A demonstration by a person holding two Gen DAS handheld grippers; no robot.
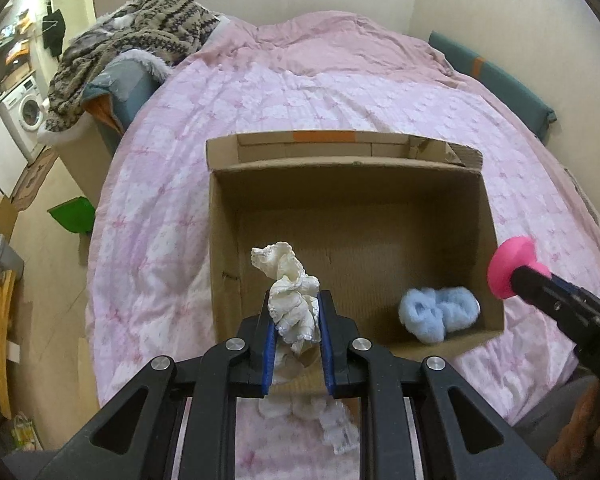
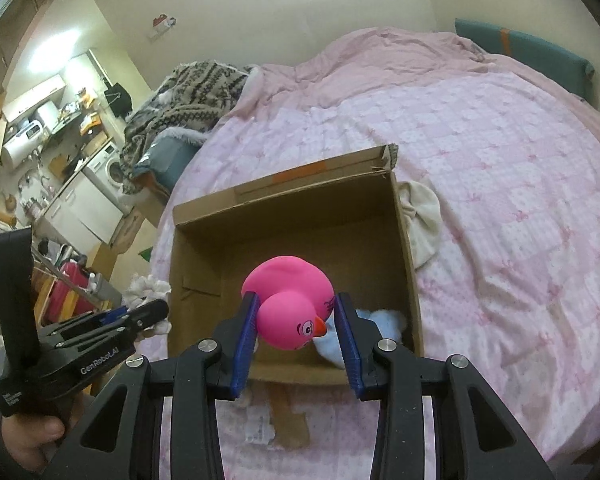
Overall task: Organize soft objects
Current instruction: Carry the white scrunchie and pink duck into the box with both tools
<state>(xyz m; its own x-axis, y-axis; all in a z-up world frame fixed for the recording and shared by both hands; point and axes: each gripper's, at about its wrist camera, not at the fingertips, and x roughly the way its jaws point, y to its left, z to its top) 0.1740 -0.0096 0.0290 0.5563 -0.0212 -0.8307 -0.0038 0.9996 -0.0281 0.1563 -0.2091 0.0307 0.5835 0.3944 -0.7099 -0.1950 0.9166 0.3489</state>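
With the left gripper (image 1: 297,322) clenched on the frilly white cloth (image 1: 290,300) above the near-left corner of the cardboard box (image 1: 220,216), carry it well inside before releasing, then lower the pink rubber duck (image 2: 290,306), pinched by the right gripper (image 2: 296,334), beside the blue fluffy item (image 1: 438,312) on the box floor.

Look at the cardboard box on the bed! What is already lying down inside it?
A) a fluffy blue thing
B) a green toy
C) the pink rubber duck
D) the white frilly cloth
A: the fluffy blue thing lies on the floor of the cardboard box, while the pink duck and white frilly cloth are each held between gripper fingers.
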